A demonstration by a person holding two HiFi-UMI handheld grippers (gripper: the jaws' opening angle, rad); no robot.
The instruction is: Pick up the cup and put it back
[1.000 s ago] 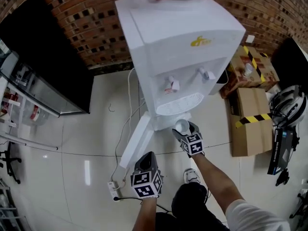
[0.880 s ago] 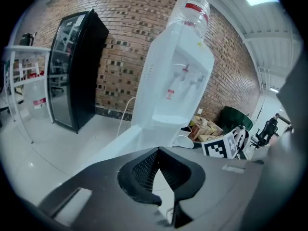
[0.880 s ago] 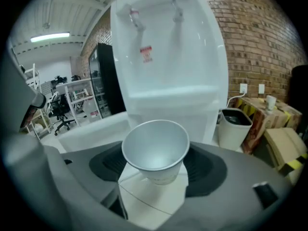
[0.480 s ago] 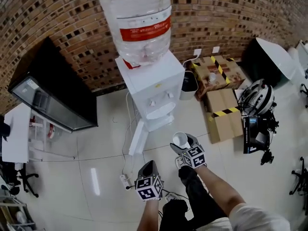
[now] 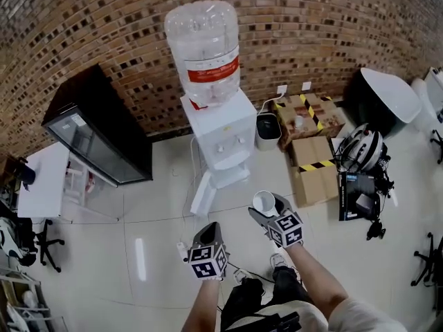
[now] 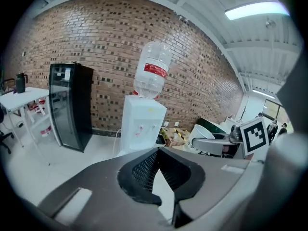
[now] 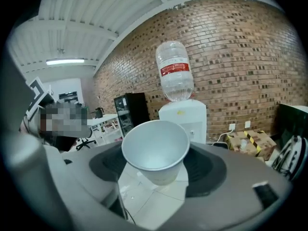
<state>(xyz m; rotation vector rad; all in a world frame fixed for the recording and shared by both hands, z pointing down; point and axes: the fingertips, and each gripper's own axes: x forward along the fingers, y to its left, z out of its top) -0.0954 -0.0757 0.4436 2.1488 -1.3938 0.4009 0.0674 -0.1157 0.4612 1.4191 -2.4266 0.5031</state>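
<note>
Right tool [image 7: 157,170] clamps the cup [image 7: 155,148]; its own view shows the bare inside, head view just the rim. Left tool [image 5: 211,232] at eight o'clock, closed.

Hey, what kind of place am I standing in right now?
Likely an office or workshop corner: a white water dispenser with a clear bottle against a red brick wall, a black glass-door fridge, and taped cardboard boxes.

white paper cup [image 5: 263,202] wall: hidden by right gripper [image 5: 267,207], head view
clear water bottle [image 5: 205,47] red label: print too small
black glass-door cabinet [image 5: 104,135] contents: can't tell
person's right arm [image 5: 315,282]: cut off, btm edge
</note>
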